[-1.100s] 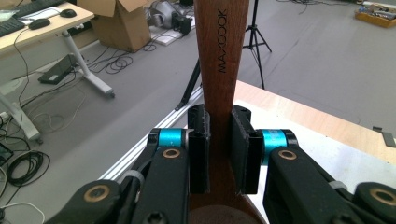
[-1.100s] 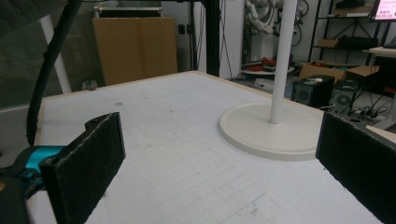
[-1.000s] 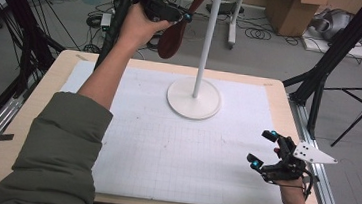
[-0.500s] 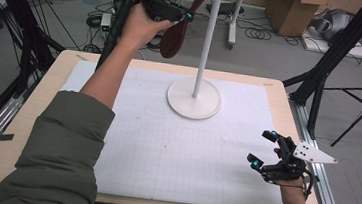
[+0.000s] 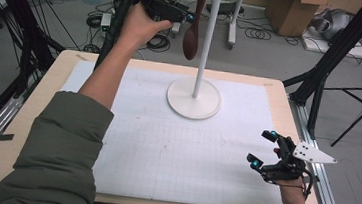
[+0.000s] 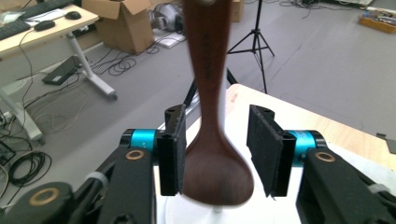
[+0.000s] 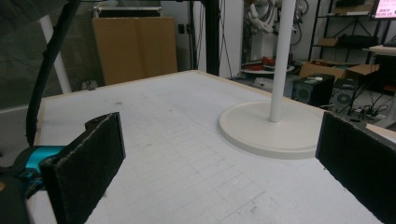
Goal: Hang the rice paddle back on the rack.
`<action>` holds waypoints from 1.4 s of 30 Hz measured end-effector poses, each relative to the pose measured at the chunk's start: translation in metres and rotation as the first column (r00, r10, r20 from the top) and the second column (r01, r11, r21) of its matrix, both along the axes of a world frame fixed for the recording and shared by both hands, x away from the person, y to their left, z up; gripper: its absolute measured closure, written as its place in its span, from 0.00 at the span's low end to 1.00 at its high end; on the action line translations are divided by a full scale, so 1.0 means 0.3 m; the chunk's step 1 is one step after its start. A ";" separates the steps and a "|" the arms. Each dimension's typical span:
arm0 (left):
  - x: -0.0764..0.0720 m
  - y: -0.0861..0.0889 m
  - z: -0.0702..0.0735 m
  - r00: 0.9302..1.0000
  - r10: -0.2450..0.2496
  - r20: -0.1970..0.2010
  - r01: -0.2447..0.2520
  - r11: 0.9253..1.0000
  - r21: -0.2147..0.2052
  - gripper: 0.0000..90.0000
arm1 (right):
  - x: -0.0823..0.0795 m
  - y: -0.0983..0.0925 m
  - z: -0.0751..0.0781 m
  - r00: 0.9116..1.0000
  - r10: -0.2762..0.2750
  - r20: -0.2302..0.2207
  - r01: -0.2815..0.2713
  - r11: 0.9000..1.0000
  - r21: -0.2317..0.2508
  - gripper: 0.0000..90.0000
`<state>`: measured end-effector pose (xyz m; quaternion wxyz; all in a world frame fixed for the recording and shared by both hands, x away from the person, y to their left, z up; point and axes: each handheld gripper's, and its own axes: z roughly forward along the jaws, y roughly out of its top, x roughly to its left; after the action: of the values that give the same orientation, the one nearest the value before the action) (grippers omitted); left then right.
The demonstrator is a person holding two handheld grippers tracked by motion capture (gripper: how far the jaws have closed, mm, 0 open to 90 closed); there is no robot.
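Spoon: dark brown wooden spoon – hangs bowl-down from the top of the white stand, beside the pole, well above the bench; its handle runs up out of the left gripper view; in the high view the bowl hangs just left of the pole.

Left hand-held gripper: raised at spoon-bowl height; jaws have just been opening. The spoon bowl sits between the black pads – the left pad looks at or very near the bowl's edge, the right pad stands clear with a gap. No grip on the spoon. In the high view the gripper is held up by the left hand, arm in an olive-green sleeve.

Stand: white metal stand with thin pole and round flat base, on the far middle of the bench; pole and base also seen from the right gripper view.

Right hand-held gripper: low over the near right corner of the bench, jaws wide apart, nothing between them.

Bench: light wood top covered by a white gridded mat.
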<state>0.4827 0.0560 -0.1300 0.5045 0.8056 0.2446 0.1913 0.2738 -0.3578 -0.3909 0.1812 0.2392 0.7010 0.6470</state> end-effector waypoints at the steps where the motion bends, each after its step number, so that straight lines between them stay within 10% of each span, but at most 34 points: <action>1: -0.006 -0.001 0.002 1.000 -0.004 0.000 0.004 1.000 -0.002 0.62 | -0.001 0.000 0.000 1.000 -0.001 0.001 0.001 1.000 0.000 0.01; 11: -0.038 0.035 -0.005 1.000 -0.015 -0.004 0.015 0.998 0.059 0.47 | -0.001 0.005 0.004 1.000 0.002 0.009 -0.002 1.000 0.001 0.01; 42: -0.205 0.398 -0.139 0.998 0.026 -0.049 -0.023 0.998 0.055 0.30 | 0.006 0.049 0.009 1.000 0.018 -0.003 -0.018 0.999 -0.029 0.01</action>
<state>0.4213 0.1754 -0.1717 0.4737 0.8206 0.2614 0.1841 0.2755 -0.3430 -0.3883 0.1780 0.2311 0.7127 0.6380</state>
